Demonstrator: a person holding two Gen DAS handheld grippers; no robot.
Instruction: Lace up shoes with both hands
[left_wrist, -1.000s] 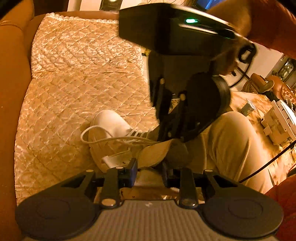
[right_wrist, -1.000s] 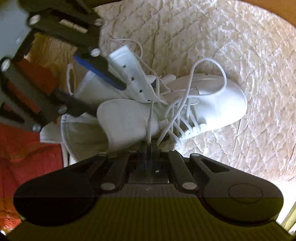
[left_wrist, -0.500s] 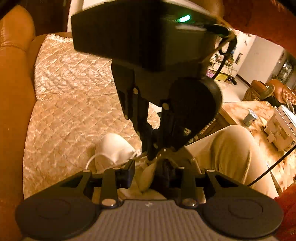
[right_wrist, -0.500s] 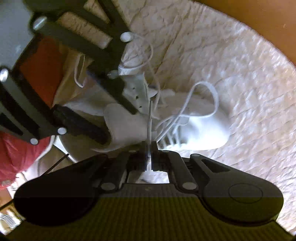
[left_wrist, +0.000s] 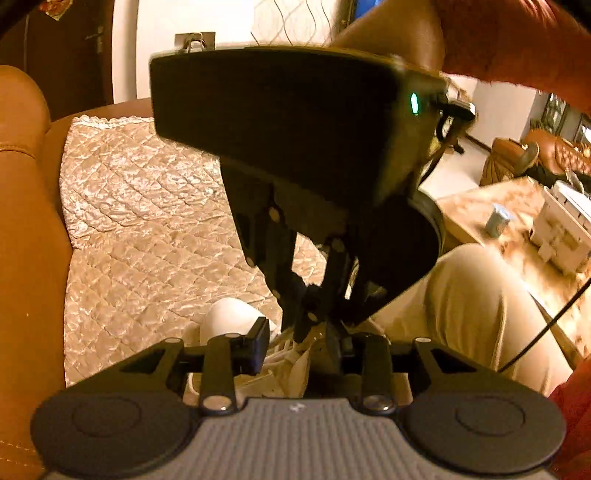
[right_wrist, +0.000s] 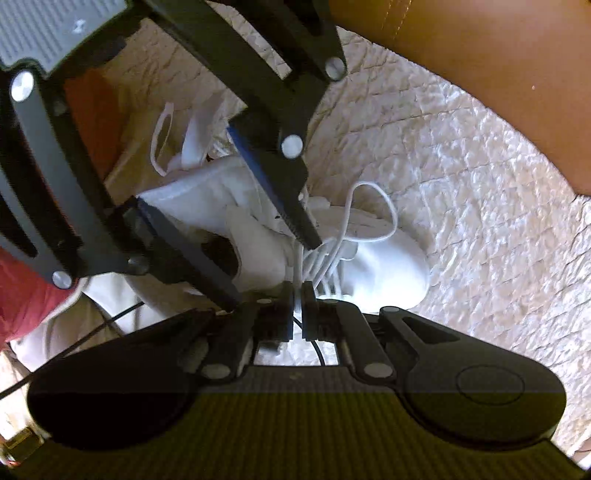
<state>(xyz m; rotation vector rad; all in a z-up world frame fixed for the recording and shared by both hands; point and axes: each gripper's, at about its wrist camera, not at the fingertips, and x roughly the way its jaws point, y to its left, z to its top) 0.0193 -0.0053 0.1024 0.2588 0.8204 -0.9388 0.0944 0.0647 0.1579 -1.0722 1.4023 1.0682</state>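
A white shoe lies on its side on a quilted cover, with its toe showing in the left wrist view. My right gripper points straight down over the shoe and is shut on a white lace strand that runs up from the eyelets. A loose lace loop rests on the toe. My left gripper reaches in from the upper left, its blue-padded fingers apart on either side of the shoe's tongue without pinching it. The right gripper's black body fills the left wrist view.
The quilted cover lies on a brown leather sofa. A person's leg in beige trousers lies beside the shoe. A black cable hangs at the right. A low table with boxes stands beyond.
Both grippers have risen and the right one has rolled, drawing the lace strand up with it. The left fingers have spread a little. The shoe now sits lower in both views.
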